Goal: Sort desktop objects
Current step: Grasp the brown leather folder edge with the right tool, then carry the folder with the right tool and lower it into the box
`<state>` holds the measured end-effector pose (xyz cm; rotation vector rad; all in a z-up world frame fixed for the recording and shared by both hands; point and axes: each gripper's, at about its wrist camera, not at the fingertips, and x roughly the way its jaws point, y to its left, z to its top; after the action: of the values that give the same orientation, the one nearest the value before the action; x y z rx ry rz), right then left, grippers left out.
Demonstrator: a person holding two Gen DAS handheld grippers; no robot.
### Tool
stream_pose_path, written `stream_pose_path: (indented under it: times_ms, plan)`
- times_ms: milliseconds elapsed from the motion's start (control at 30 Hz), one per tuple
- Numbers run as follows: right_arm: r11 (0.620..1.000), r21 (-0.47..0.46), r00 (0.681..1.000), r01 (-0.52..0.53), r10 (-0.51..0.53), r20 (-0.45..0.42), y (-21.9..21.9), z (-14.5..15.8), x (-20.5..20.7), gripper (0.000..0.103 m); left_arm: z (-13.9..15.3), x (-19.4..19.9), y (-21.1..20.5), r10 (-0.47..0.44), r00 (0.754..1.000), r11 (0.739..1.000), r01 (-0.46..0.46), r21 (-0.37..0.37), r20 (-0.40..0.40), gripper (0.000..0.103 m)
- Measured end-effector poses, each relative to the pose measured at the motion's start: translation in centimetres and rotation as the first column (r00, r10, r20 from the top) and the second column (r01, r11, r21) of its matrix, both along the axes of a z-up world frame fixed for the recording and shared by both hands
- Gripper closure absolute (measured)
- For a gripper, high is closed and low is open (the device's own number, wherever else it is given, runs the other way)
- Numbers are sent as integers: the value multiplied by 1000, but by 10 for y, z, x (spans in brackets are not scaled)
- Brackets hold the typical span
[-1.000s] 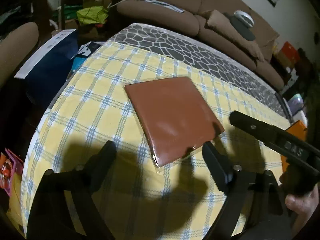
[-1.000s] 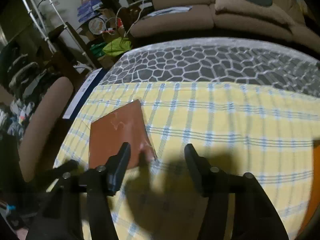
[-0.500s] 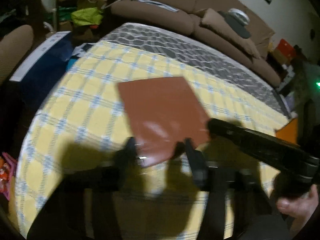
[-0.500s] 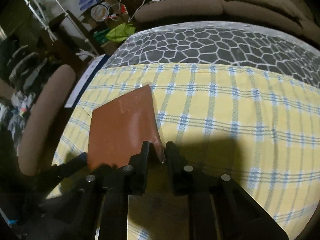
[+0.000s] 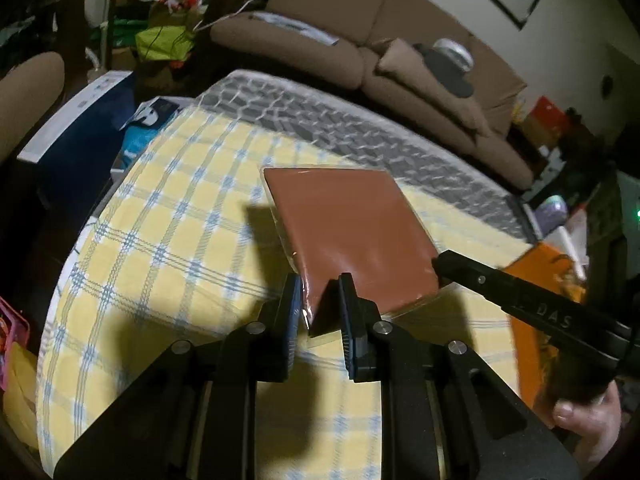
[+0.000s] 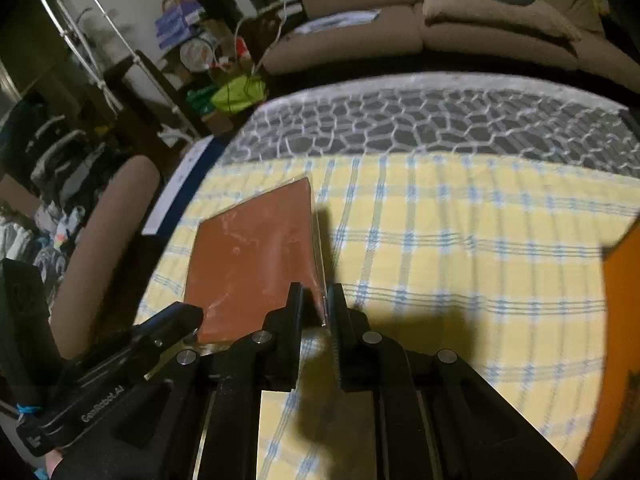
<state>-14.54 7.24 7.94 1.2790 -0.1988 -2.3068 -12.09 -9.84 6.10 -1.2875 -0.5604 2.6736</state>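
Observation:
A flat brown square packet (image 5: 348,224) in clear wrap hangs tilted over the yellow checked tablecloth (image 5: 180,240), its near edge raised. My left gripper (image 5: 320,280) has its jaws closing on the packet's near left corner, and the pads press on the wrap. In the right wrist view the same packet (image 6: 248,264) is pinched at its near right corner by my right gripper (image 6: 316,292), which is shut on it. Each gripper shows in the other's view: the right gripper (image 5: 438,270) at the packet's right corner, the left gripper (image 6: 192,320) at its lower left.
An orange flat object (image 5: 532,344) lies at the table's right edge. A grey stone-pattern mat (image 6: 440,120) covers the far strip of the table. A brown sofa (image 5: 320,52) stands behind, a blue box (image 5: 80,132) and a brown chair (image 6: 108,240) to the left.
Both grippers went from open to closed on the packet's near corners. The packet, flat on the cloth before, now has its near edge lifted, and both hands have risen.

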Motion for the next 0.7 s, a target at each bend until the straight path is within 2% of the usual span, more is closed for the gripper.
stream_pose_path:
  times_ms: [267,500,700]
  plan:
    - [997,-48,996,52,-55,-76,39,50,47,91,58,40,28,-46,991,998,50,33,-123,86]
    - [990,-65,977,123,-133,-167,85,88,100,91,83,68,71,-117,979,991,126,44,-166,86]
    - [970,-110,953,217,-235,-191,141,97,129,90,96,80,131,-221,954,973,228,14,-201,86]
